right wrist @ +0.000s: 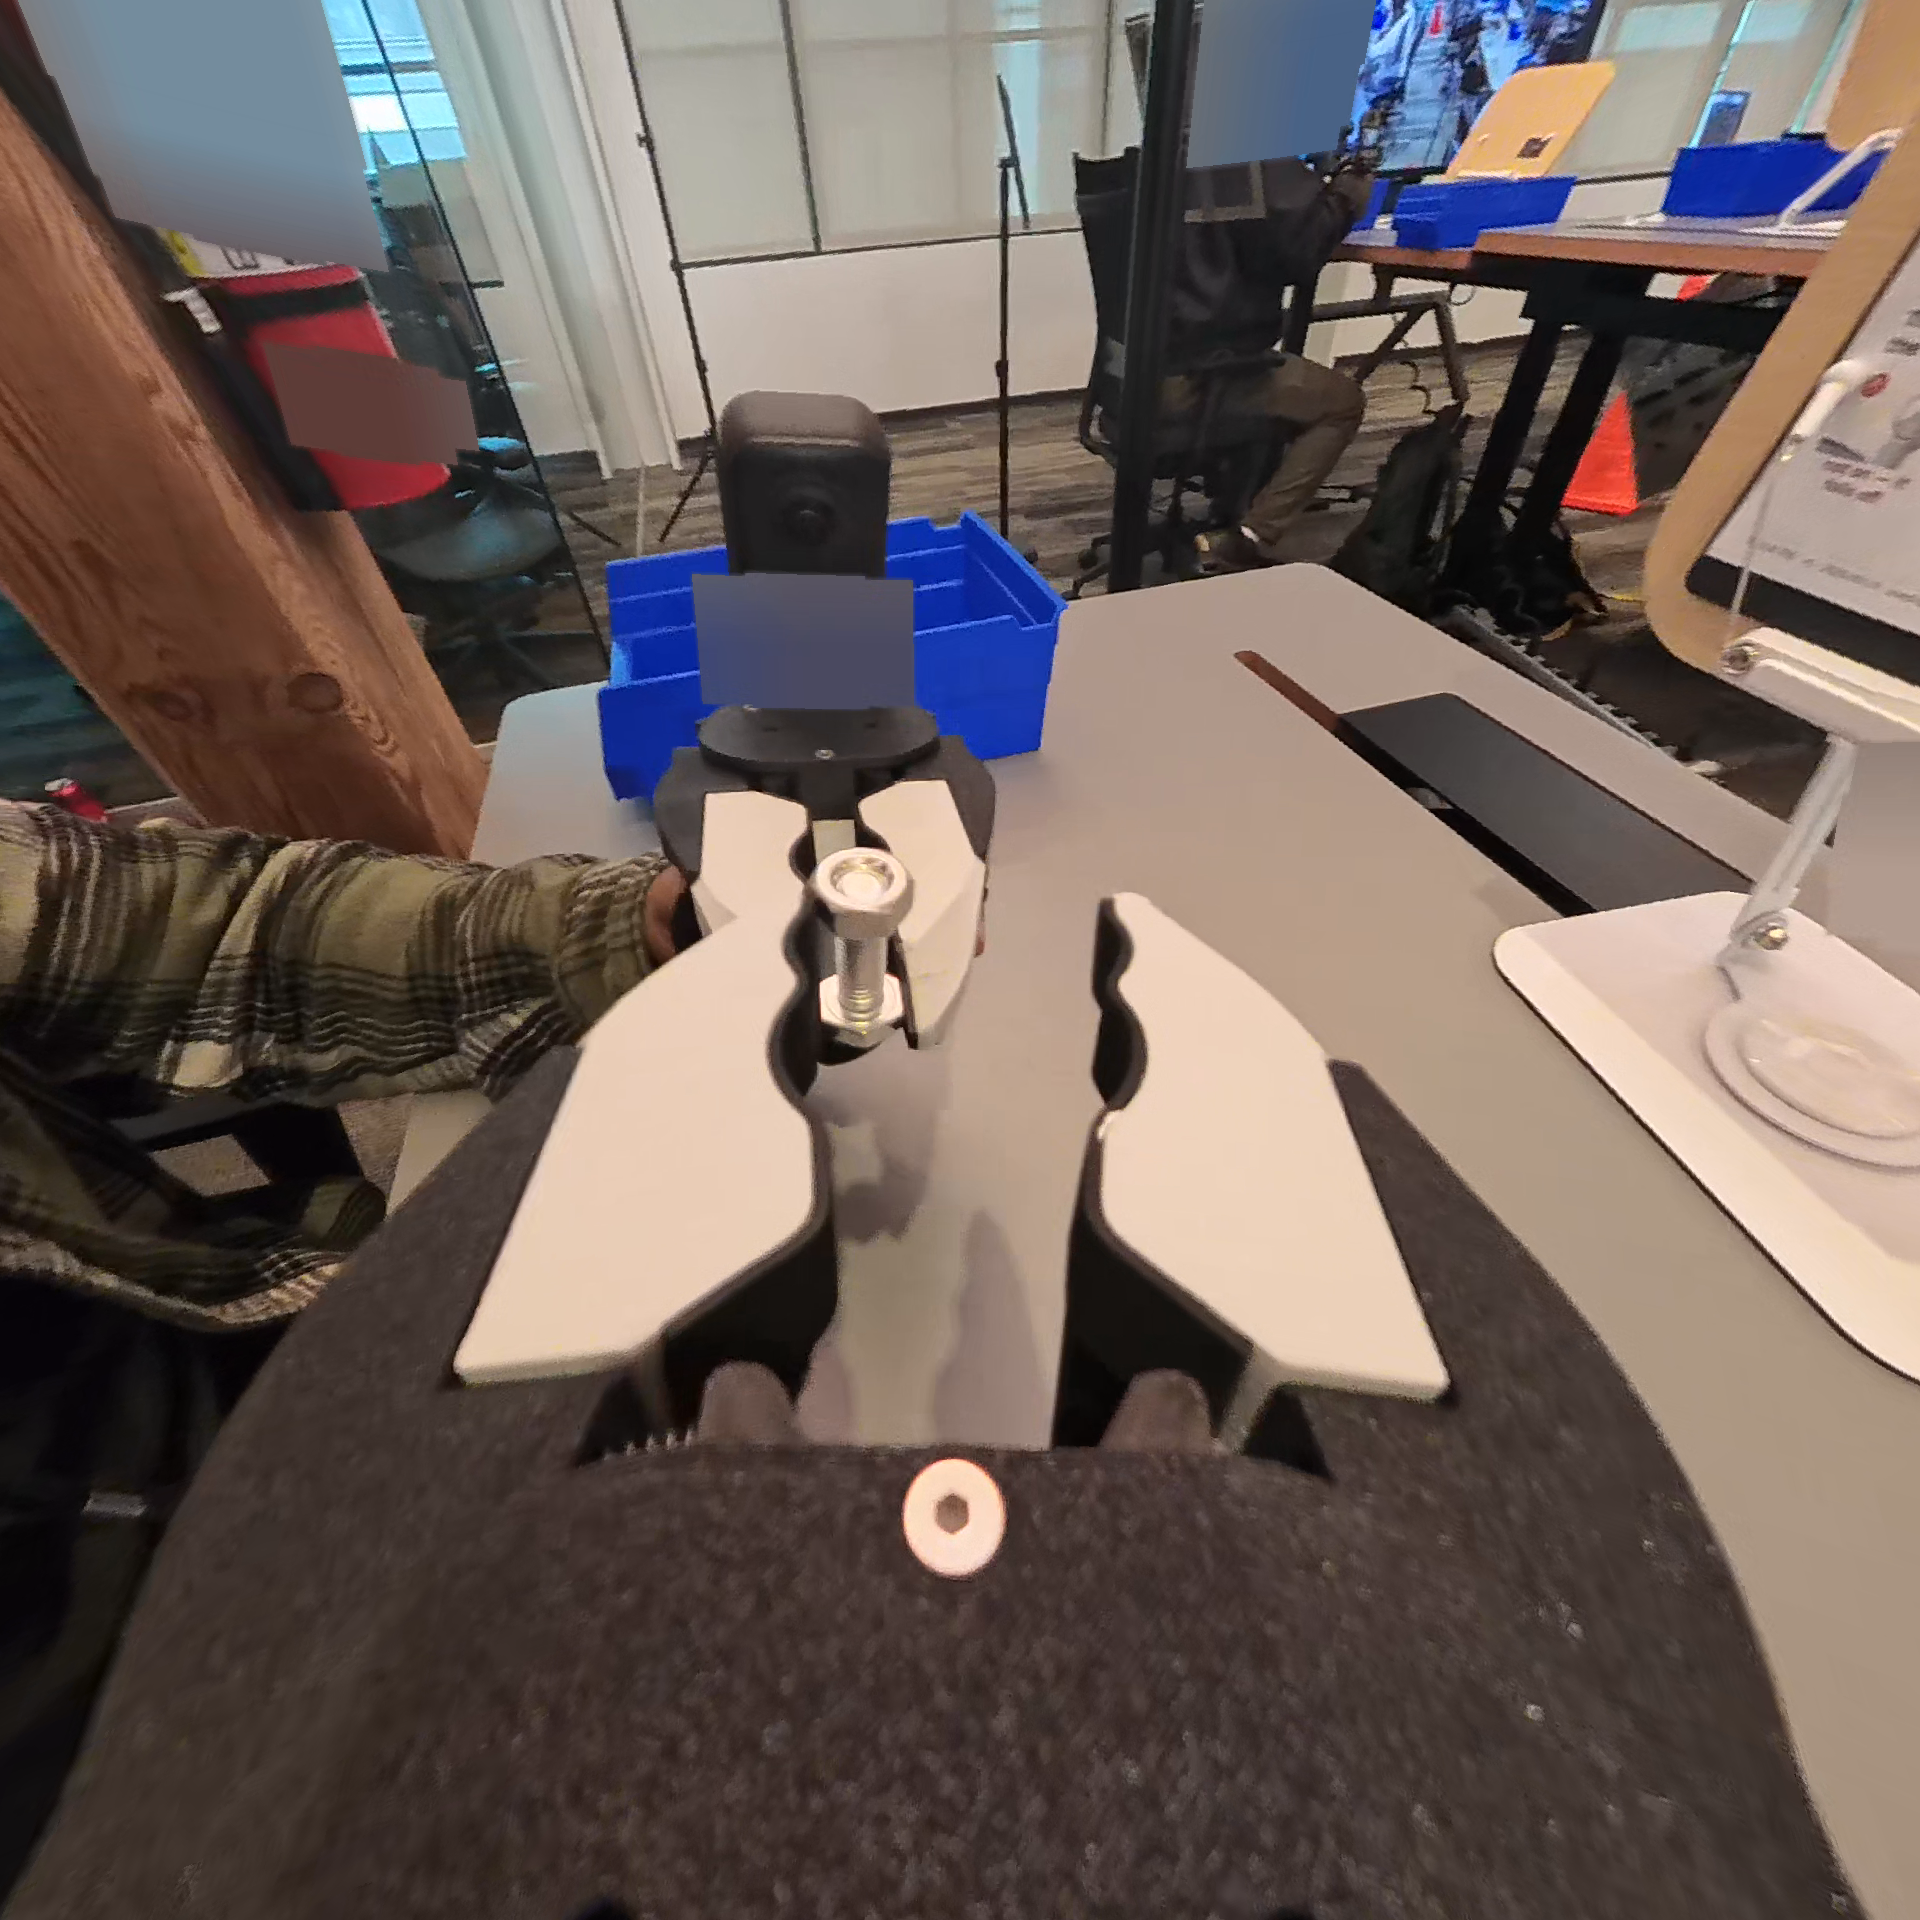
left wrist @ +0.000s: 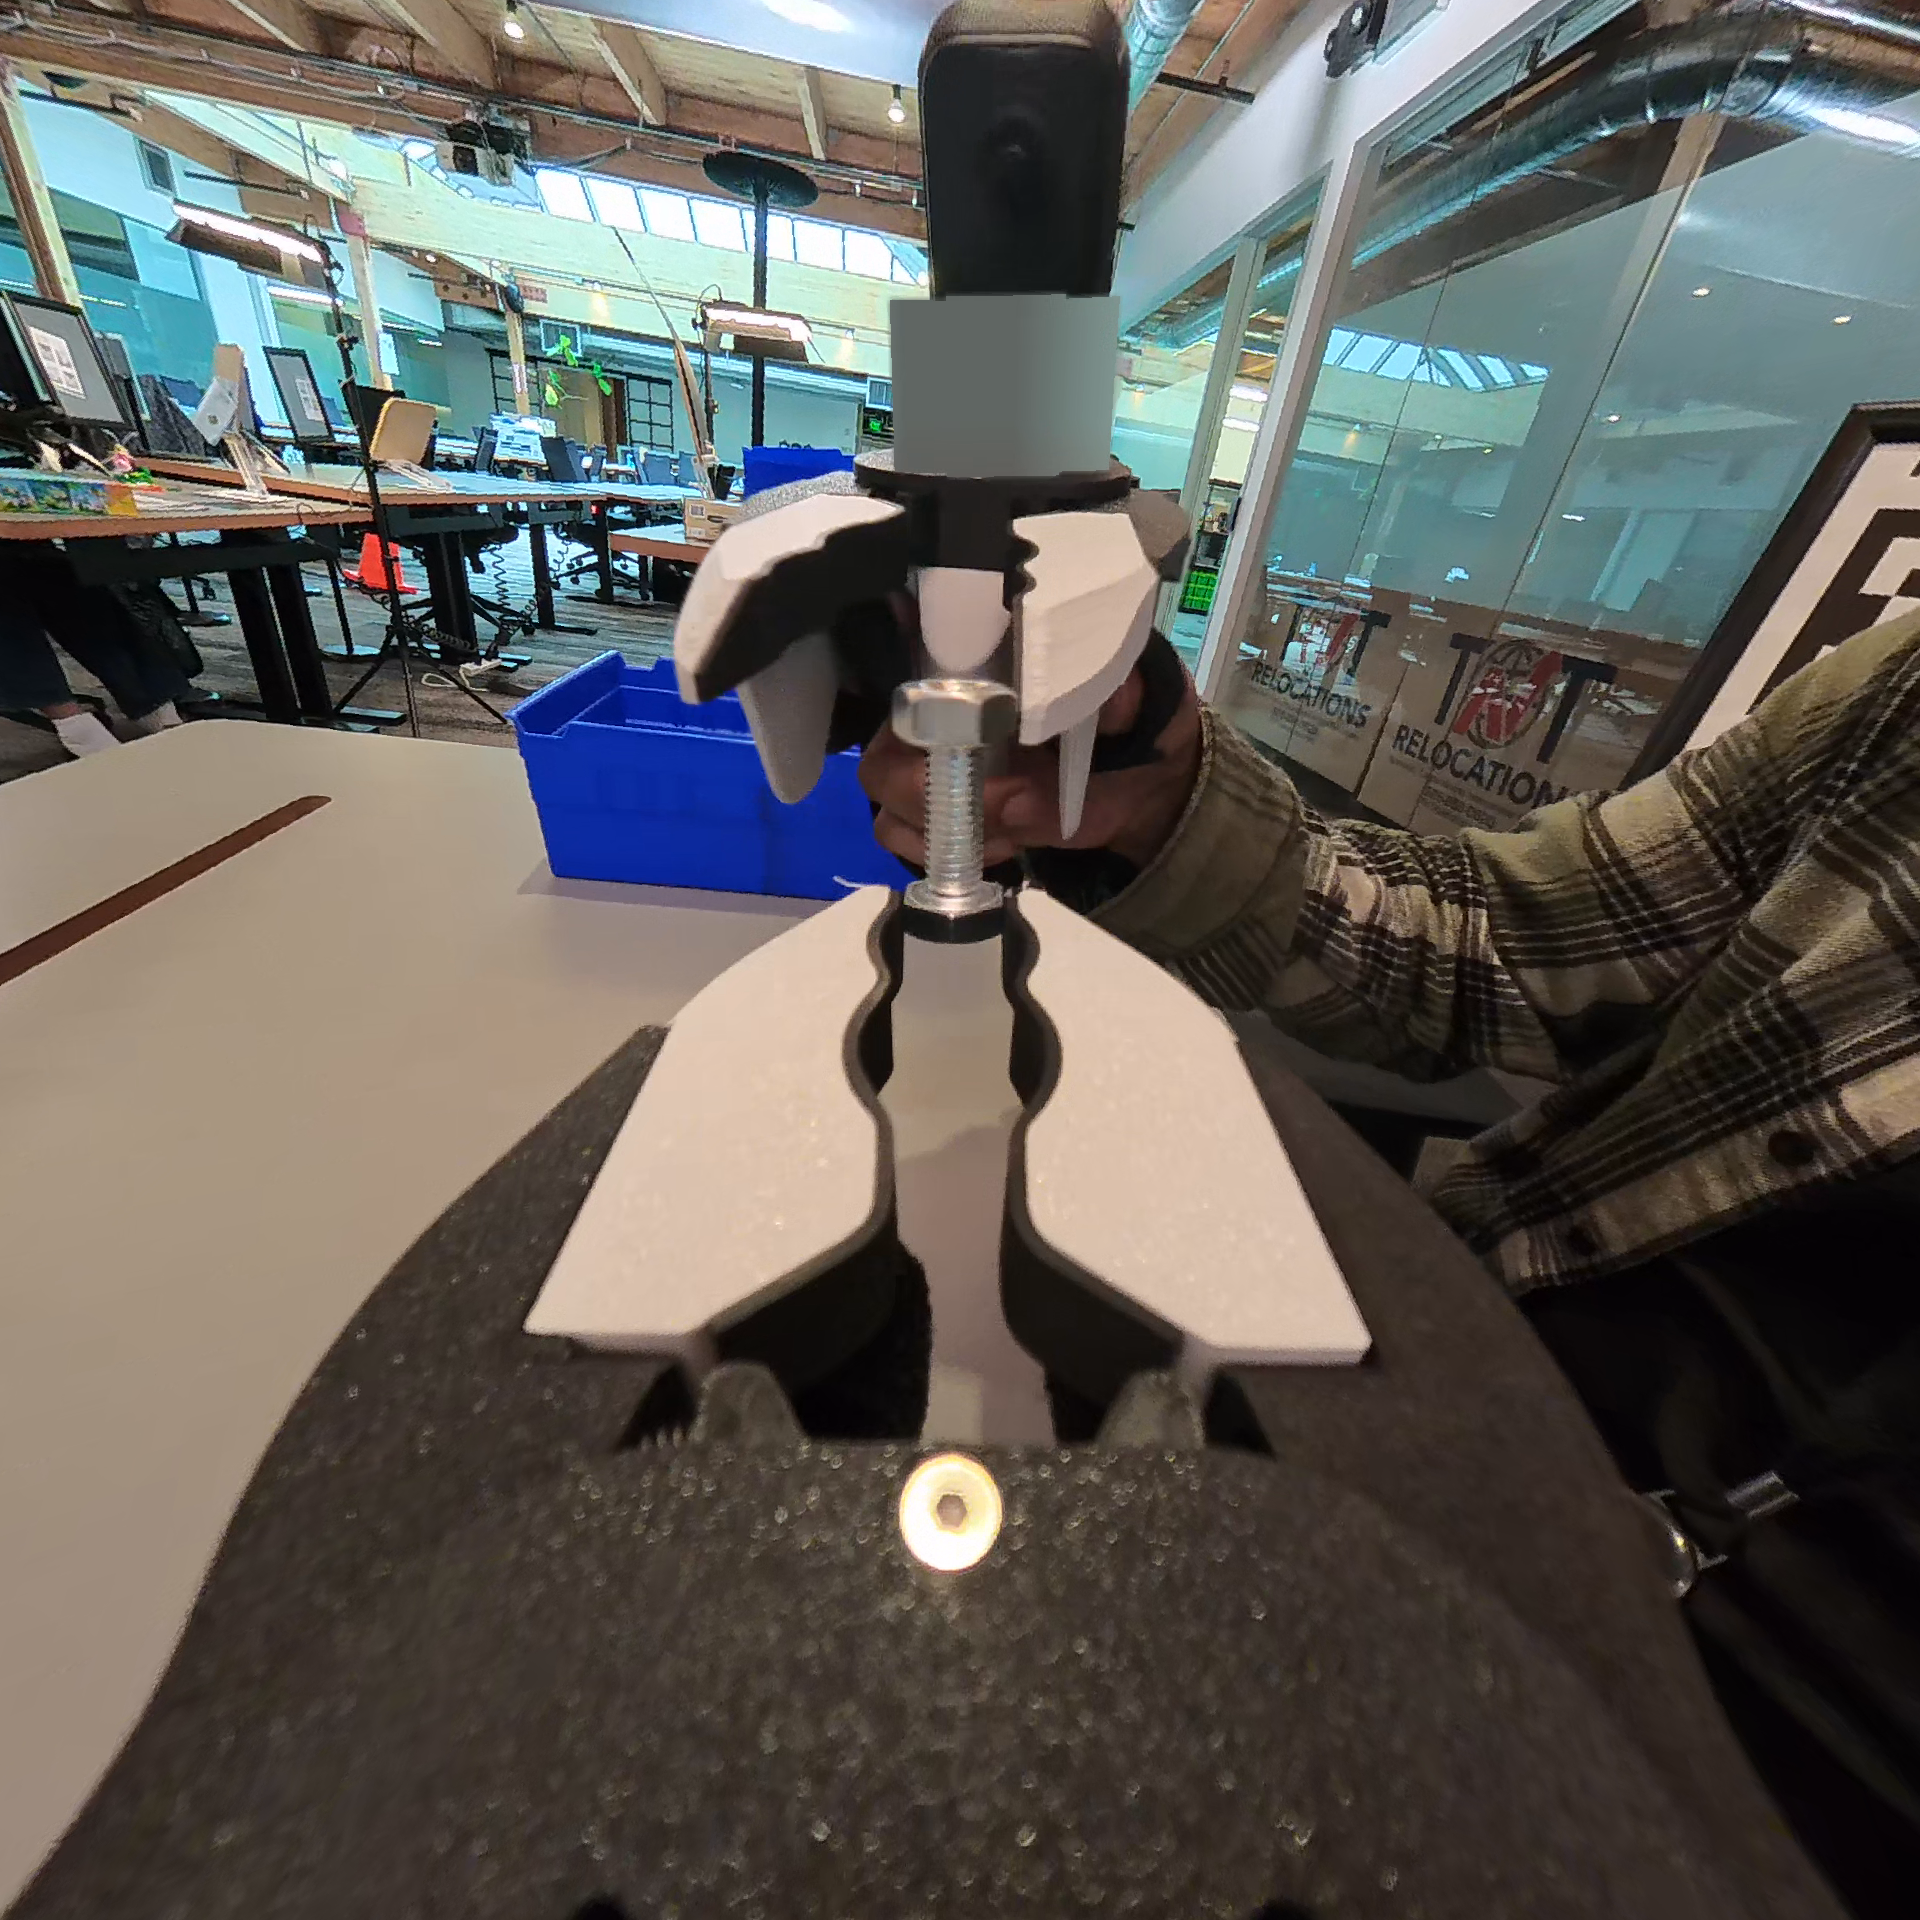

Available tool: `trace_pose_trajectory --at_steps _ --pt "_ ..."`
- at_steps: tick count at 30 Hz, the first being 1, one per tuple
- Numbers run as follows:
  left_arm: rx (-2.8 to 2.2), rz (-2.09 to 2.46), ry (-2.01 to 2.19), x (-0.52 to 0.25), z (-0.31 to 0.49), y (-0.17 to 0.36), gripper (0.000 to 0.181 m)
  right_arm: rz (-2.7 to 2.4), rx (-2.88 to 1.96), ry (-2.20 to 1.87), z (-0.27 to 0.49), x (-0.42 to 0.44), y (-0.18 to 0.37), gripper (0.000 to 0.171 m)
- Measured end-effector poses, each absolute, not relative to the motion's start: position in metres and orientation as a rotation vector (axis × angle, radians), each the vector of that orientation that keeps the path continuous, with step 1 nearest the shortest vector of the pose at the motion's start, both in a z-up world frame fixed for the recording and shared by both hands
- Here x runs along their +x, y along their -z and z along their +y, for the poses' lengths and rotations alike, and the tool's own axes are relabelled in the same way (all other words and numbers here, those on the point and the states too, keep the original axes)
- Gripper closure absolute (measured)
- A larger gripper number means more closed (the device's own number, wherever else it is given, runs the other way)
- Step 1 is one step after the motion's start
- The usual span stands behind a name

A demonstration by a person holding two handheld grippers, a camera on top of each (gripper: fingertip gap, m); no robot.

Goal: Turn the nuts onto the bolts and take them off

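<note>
A silver bolt (left wrist: pixel 954 821) stands upright above the grey table (left wrist: pixel 260 1039). My left gripper (left wrist: pixel 951 916) is shut on the bolt's lower hex head. A silver nut (left wrist: pixel 954 715) sits on the bolt's top end. My right gripper (left wrist: pixel 935 795) faces me, open, with one finger on each side of the nut and apart from it. In the right wrist view my right gripper (right wrist: pixel 945 925) is open wide. There the nut (right wrist: pixel 860 888) lies close to its left finger (right wrist: pixel 707 1091). The left gripper (right wrist: pixel 862 1029) holds the bolt (right wrist: pixel 857 961) opposite.
A blue bin (left wrist: pixel 665 790) stands at the table's far edge and also shows in the right wrist view (right wrist: pixel 987 644). A white stand with a board (right wrist: pixel 1766 1039) is at the right. A black strip (right wrist: pixel 1507 790) lies on the table. A wooden post (right wrist: pixel 156 520) is at the left. My left and right fingertips are right by each other.
</note>
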State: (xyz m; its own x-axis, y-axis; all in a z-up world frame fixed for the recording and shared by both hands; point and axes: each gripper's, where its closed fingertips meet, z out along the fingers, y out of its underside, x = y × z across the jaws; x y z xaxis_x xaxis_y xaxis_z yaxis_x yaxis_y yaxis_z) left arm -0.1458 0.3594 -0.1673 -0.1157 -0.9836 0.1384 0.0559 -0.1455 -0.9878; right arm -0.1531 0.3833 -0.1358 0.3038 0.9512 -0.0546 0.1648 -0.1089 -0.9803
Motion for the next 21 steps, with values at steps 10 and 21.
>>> trace_pose_trajectory --at_steps 10,21 --pt "-1.205 1.169 1.438 -0.146 0.359 0.167 0.164 -1.018 -1.486 -0.964 0.381 -0.145 0.125 0.113" --pt "-1.197 1.166 1.438 -0.147 0.358 0.165 0.164 -0.977 -1.507 -0.897 0.391 -0.140 0.127 0.109"
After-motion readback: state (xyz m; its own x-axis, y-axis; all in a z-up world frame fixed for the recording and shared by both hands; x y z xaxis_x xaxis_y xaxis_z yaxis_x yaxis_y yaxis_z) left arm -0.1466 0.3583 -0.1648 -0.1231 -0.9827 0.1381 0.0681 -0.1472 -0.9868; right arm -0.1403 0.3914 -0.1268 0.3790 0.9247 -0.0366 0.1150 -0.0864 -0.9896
